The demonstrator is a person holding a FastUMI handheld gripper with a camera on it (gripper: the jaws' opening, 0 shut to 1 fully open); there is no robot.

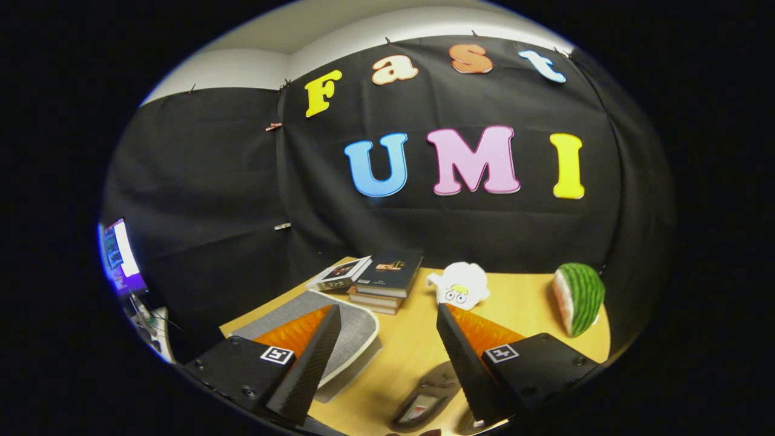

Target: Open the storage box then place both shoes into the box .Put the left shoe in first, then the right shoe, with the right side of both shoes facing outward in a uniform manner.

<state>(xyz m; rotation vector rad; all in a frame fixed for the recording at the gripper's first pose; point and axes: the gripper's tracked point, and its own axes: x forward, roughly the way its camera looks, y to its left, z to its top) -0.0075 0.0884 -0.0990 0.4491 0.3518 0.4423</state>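
Gripper view rides above table, facing booth wall, fingers apart.

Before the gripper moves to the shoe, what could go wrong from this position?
1. The gripper is open and high; the shoe lies low between its fingers, partly hidden behind one, so a descent may land on it badly.
2. The grey storage box sits under the other finger, which might bump it.

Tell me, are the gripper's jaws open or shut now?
Open. The gripper holds its jaws wide apart, with bare wooden table between them; they press on nothing. A dark shoe lies between them.
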